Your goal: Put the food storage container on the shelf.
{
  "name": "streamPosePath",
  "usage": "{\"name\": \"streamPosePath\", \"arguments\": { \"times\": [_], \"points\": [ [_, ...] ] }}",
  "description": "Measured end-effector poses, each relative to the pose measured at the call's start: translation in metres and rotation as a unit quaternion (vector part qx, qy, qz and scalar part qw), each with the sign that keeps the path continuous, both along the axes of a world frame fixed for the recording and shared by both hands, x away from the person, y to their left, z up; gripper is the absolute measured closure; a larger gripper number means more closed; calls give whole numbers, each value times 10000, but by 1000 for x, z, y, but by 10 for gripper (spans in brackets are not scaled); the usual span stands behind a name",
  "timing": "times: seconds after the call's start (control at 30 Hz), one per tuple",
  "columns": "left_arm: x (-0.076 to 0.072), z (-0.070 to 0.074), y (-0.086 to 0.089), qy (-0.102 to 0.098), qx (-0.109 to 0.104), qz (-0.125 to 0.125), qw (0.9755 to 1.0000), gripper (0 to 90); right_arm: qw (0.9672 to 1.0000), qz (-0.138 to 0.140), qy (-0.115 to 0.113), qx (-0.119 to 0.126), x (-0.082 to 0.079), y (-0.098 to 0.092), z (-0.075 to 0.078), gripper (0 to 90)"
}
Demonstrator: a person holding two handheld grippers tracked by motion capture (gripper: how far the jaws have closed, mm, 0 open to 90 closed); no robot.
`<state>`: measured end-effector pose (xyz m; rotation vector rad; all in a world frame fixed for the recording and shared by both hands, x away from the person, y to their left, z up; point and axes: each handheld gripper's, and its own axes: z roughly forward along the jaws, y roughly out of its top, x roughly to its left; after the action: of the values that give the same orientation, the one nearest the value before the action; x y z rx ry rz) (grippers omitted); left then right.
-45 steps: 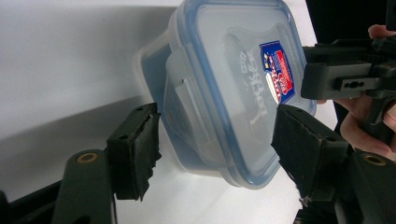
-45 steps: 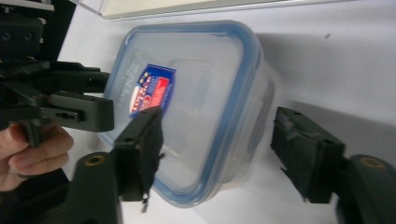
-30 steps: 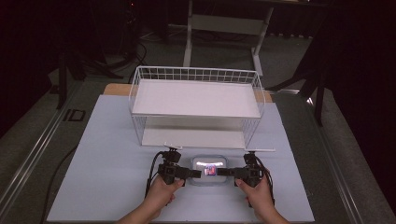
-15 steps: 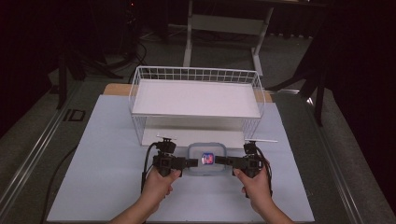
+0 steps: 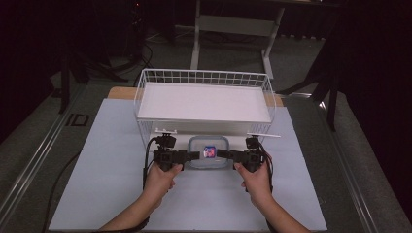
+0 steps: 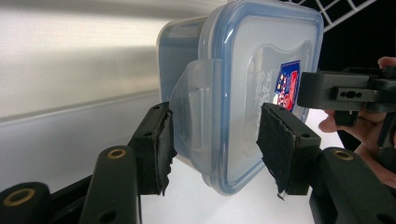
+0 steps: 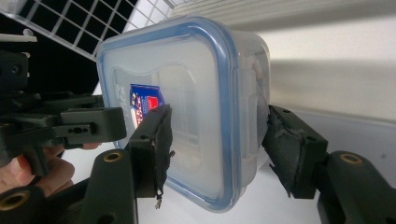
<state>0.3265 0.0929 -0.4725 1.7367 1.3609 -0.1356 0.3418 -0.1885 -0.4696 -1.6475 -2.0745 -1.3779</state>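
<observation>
A clear plastic container [image 5: 209,152] with a blue-rimmed lid and a red and blue label is held between both grippers, just in front of the wire rack's lower level. My left gripper [image 5: 194,155] clamps its left end; in the left gripper view the pads [image 6: 159,144] press the container [image 6: 233,93] across lid and base at a side latch. My right gripper [image 5: 222,154] clamps the right end in the same way, with the container [image 7: 187,93] between its pads [image 7: 156,149]. The right gripper [image 6: 341,91] and the left gripper [image 7: 79,123] each appear in the other's view.
A white wire rack [image 5: 204,77] with a white upper shelf board [image 5: 204,102] stands at the back of the pale table mat [image 5: 97,184]. Its low opening lies directly behind the container. Dark floor and a stand frame [image 5: 233,24] lie beyond the table.
Both hands have carried the container away from the person, from mid-mat up to the front edge of the rack's lower level. The grip on it looks unchanged.
</observation>
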Motion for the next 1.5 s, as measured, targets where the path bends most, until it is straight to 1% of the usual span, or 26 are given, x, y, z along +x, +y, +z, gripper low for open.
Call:
{"name": "streamPosePath", "arguments": {
  "times": [0.13, 0.17, 0.27, 0.4, 0.43, 0.57, 0.6, 0.7, 0.73, 0.8, 0.83, 0.87, 0.9, 0.97, 1.03, 1.07, 1.17, 1.2, 1.23, 1.27, 1.3, 1.33, 1.37, 1.4, 1.47, 1.5],
  "points": [
    [8, -10, 2, -40, -4, 17, 10000, 470, 9999, -70, 1, -73, 8, 5, -8, 423],
    [10, -12, 3, -52, -13, 29, 10000, 470, 9999, -74, -33, -90, 10, 6, -10, 422],
    [16, -18, 3, -4, 46, 65, 10000, 469, 9999, -98, -51, -116, 16, 8, -18, 419],
    [22, -25, 2, 42, 81, 98, 9999, 469, 9998, -139, 19, -105, 20, 9, -26, 417],
    [24, -26, 2, 11, 79, 34, 10000, 469, 9998, -145, 9, -132, 22, 9, -28, 415],
    [31, -30, 2, 15, 112, 42, 9999, 468, 9995, -216, -51, -226, 25, 10, -30, 415],
    [32, -30, 1, -18, 120, 60, 9999, 469, 9995, -219, -27, -224, 27, 10, -31, 414],
    [35, -33, 1, 14, 151, 89, 9998, 467, 9995, -219, 17, -240, 30, 11, -36, 409],
    [36, -34, 2, 62, 86, 104, 9999, 467, 9995, -218, 44, -218, 30, 11, -37, 409],
    [37, -34, 3, 51, 62, 79, 9999, 467, 9993, -242, -39, -273, 30, 13, -37, 409],
    [38, -34, 4, 108, 37, 67, 9999, 467, 9993, -224, -58, -276, 31, 13, -36, 408],
    [39, -35, 5, 114, 33, 35, 9999, 466, 9993, -225, -4, -296, 31, 13, -35, 408],
    [40, -35, 6, 89, 42, -2, 10000, 465, 9991, -217, -77, -345, 32, 14, -35, 405],
    [42, -36, 6, 35, 15, -19, 10000, 464, 9989, -216, -122, -408, 33, 15, -34, 401],
    [42, -36, 7, -33, 20, -64, 10000, 462, 9982, -189, -256, -503, 33, 16, -33, 391],
    [43, -37, 6, -53, -2, -42, 10000, 461, 9980, -176, -286, -537, 33, 16, -32, 388],
    [44, -37, 5, -60, -1, 18, 10000, 447, 9981, -177, -314, -500, 34, 16, -32, 384],
    [45, -36, 4, -155, 140, -174, 9996, 447, 9978, -167, -381, -516, 35, 16, -33, 377],
    [45, -36, 2, -218, 176, -127, 9995, 421, 9978, -192, -404, -497, 37, 16, -33, 371],
    [45, -37, 2, -255, 173, -156, 9994, 408, 9973, -176, -467, -536, 37, 16, -32, 364],
    [45, -37, 1, -268, 143, -94, 9995, 401, 9966, -152, -559, -581, 38, 17, -32, 360],
    [45, -38, 1, -284, 132, -106, 9995, 394, 9960, -153, -623, -630, 38, 17, -32, 349],
    [46, -38, 2, -300, 139, -176, 9993, 388, 9954, -150, -677, -668, 38, 18, -31, 335],
    [47, -39, 1, -297, 54, -38, 9995, 384, 9951, -156, -697, -683, 39, 18, -31, 330],
    [46, -37, 0, -513, 182, 51, 9985, 365, 9950, -185, -697, -691, 41, 18, -31, 323],
    [46, -34, 1, -747, 401, 87, 9964, 378, 9948, -203, -691, -726, 41, 19, -31, 320]
  ]
}}
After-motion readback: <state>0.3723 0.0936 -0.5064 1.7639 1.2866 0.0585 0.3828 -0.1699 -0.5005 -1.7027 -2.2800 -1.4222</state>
